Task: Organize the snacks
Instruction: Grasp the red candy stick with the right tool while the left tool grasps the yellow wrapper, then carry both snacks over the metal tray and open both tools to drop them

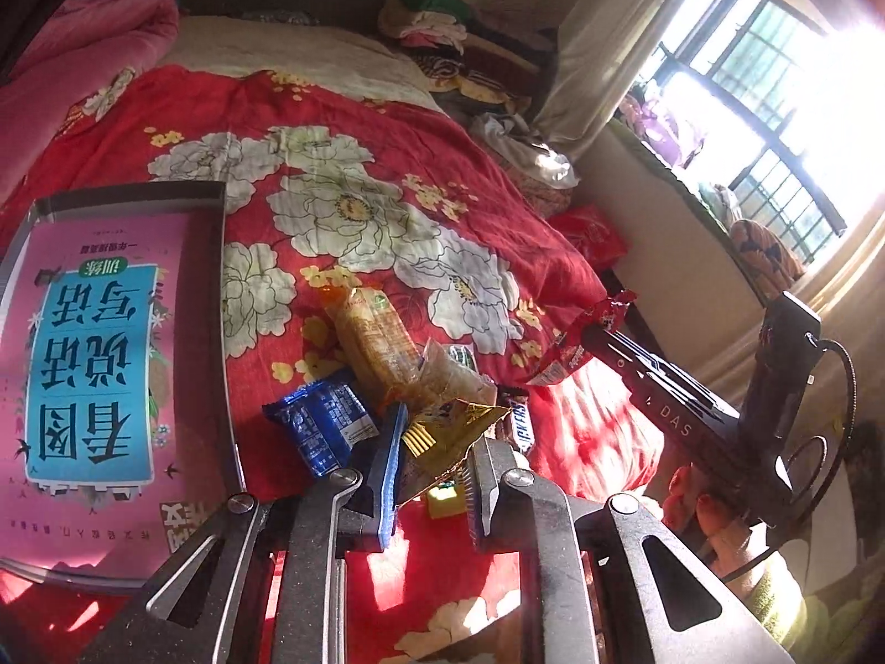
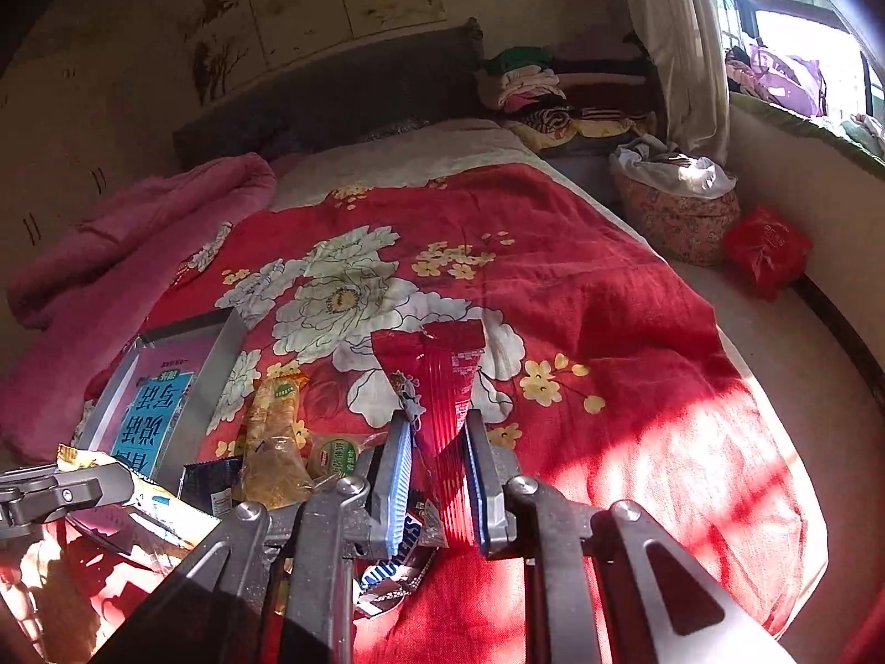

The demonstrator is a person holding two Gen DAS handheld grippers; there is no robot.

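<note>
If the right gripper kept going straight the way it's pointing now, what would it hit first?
Probably the red floral bedspread. The right gripper is shut on a red snack packet and points down over open quilt past the snack pile; nothing else seems to lie ahead, though depth is unclear.

Red flowered bedspread (image 2: 581, 299) covers bed; pink blanket (image 2: 127, 243) at its left edge; folded clothes (image 2: 525, 88) at headboard corner.

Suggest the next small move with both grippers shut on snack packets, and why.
Probably carry both toward the box: the left gripper grips a yellow packet, the right gripper a red packet, both lifted off the pile.
</note>
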